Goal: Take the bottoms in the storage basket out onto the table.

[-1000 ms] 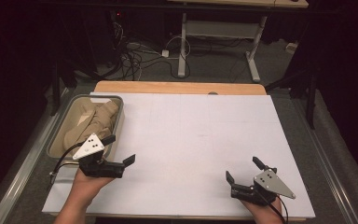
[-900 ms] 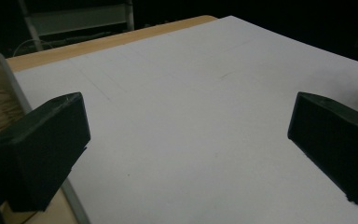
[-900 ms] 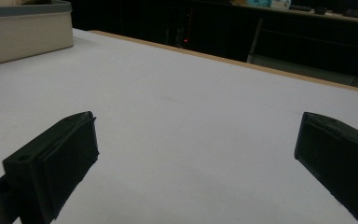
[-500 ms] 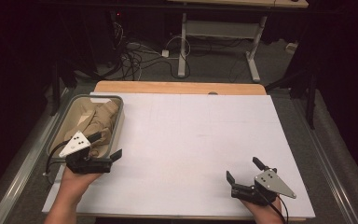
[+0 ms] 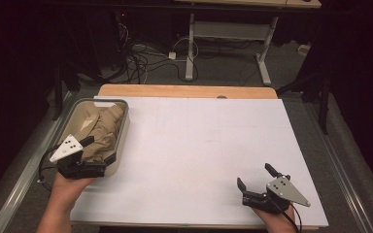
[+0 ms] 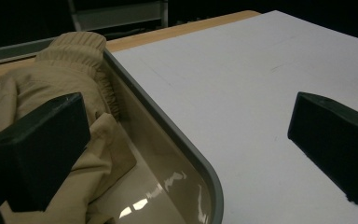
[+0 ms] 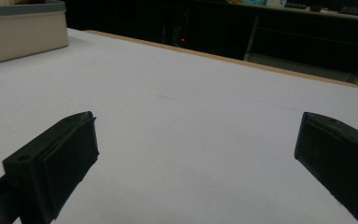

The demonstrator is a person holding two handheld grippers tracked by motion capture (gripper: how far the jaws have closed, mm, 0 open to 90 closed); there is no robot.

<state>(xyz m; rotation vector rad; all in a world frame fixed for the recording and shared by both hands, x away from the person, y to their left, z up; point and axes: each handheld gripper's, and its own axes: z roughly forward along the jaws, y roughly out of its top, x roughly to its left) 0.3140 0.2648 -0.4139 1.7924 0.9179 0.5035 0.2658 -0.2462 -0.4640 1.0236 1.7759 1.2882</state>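
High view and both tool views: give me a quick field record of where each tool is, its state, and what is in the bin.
left tool: open, jaws straddling the bin's near right rim, one over the cloth, one over the board
right tool: open, low over the bare white board, near right corner
bin: grey, at the board's left edge
contents: tan garment with ribbed cuff, crumpled inside
held: nothing in either tool

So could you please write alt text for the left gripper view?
The left hand-held gripper, jaws open, straddles the rim of a grey bin holding a crumpled tan garment with a ribbed cuff. A white tabletop extends beside the bin.
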